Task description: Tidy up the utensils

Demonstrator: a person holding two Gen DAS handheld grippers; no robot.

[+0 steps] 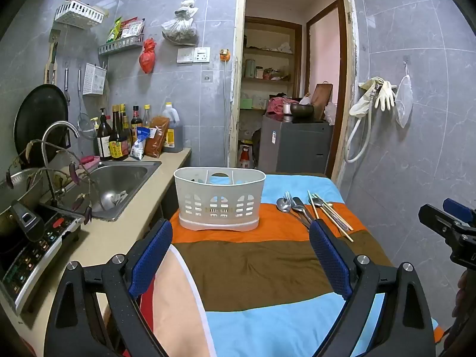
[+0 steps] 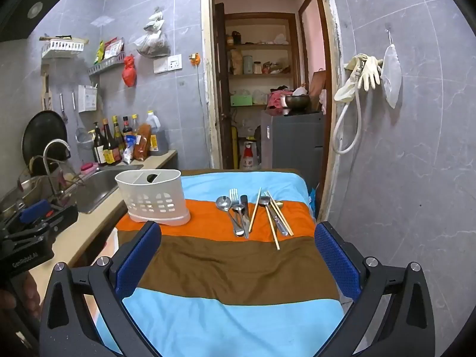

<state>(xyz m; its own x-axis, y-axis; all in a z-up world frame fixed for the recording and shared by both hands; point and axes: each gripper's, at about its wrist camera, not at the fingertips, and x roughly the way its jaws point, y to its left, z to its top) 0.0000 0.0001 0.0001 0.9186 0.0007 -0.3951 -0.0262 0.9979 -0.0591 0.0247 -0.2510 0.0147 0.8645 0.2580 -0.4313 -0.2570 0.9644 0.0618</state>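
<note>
Blue-padded, the left tool [image 1: 241,255] and right tool [image 2: 238,257] are both held spread wide, with nothing gripped, above the striped surface [image 2: 238,264] before the white caddy [image 2: 153,197] and utensils [image 2: 253,212].

My work surface is a counter draped in a striped cloth [image 2: 238,261] of blue, orange and brown bands. A white slotted caddy [image 2: 153,197] stands upright on the orange band. Right of the caddy, on the same band, lie spoons [image 2: 223,203], a fork [image 2: 234,194], a knife [image 2: 244,208] and several chopsticks [image 2: 255,209], partly overlapping, apart from the caddy.
</note>
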